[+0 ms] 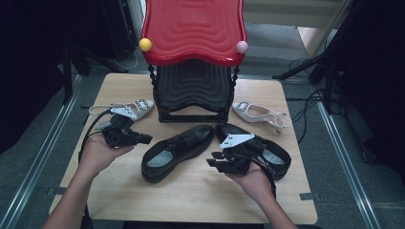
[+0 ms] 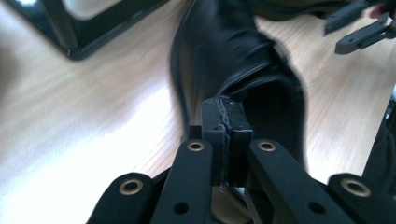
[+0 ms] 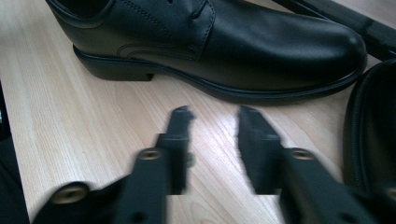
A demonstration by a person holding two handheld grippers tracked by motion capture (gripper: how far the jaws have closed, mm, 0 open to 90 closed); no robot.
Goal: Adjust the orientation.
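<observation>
On the wooden desk (image 1: 191, 191) two black leather shoes lie side by side in front of a black and red tiered rack (image 1: 193, 57). The left black shoe (image 1: 176, 151) lies at an angle near the middle of the desk, toe pointing up toward the rack's base; the right black shoe (image 1: 267, 150) lies just beside it, partly hidden under the right hand. The left gripper (image 1: 143, 139) hovers left of the left black shoe, apart from it, and its jaws are clenched together with nothing between them, as the left gripper view makes plain, the pads pressed flat against each other above the shoe's opening. The right gripper (image 1: 215, 163) sits in the gap between the two black shoes, pointing toward the left one; its jaws stand parted with bare wood between them, and the blur in the right gripper view makes the exact gap hard to judge. A white heeled shoe (image 1: 136, 109) lies behind the left hand, and a second white heeled shoe (image 1: 258, 114) lies at the far right of the rack.
</observation>
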